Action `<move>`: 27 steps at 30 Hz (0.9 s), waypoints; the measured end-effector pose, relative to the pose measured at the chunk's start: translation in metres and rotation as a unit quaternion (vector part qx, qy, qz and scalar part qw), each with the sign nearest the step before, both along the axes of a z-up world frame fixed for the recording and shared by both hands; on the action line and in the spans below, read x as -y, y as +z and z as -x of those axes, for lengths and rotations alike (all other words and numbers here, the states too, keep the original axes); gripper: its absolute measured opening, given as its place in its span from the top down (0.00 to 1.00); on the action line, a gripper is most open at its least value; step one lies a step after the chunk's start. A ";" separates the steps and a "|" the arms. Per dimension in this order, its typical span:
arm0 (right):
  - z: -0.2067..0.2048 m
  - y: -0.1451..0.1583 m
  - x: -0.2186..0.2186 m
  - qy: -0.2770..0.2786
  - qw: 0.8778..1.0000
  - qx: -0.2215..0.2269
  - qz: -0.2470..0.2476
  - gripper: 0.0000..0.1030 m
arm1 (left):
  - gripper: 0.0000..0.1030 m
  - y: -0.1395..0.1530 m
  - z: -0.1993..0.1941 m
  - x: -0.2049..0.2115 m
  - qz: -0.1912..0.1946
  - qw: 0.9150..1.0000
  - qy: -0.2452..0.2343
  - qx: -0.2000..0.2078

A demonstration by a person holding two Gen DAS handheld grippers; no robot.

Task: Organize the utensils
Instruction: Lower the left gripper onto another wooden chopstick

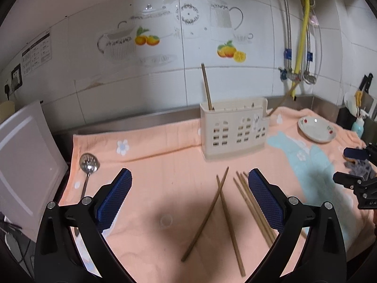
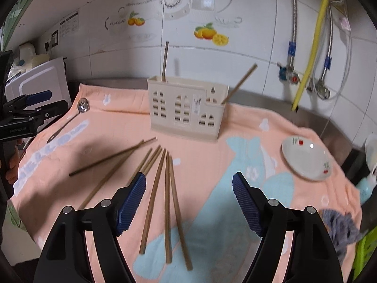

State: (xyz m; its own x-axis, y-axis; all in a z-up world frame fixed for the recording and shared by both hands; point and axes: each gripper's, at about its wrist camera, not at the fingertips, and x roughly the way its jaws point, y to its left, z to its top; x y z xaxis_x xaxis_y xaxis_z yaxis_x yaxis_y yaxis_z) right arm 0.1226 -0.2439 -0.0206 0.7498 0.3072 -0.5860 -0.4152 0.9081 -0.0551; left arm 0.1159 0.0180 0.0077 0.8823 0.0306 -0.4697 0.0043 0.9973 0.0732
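Note:
A cream utensil holder stands on the peach towel. One chopstick stands upright in its left end, and another leans out of its right compartment. Several wooden chopsticks lie loose on the towel. A metal slotted spoon lies at the towel's left. My left gripper is open and empty above two crossed chopsticks. My right gripper is open and empty above a fan of chopsticks.
A white floral plate sits at the towel's right. A white board leans at the left. A grey cloth lies at the right edge. Pipes and valves run down the tiled wall.

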 end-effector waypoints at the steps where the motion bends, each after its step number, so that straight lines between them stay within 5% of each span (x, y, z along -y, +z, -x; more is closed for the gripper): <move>1: 0.003 -0.005 0.001 -0.001 1.000 -0.003 0.000 0.29 | 0.05 -0.005 0.002 0.000 -0.002 1.000 0.001 -0.004; 6: 0.012 -0.028 0.007 -0.004 1.000 -0.026 -0.003 0.31 | 0.05 -0.030 0.013 0.000 -0.011 1.000 0.006 -0.028; 27: 0.014 -0.090 0.019 -0.001 0.995 -0.100 0.002 0.72 | 0.05 -0.095 0.024 -0.013 0.007 0.994 -0.001 -0.105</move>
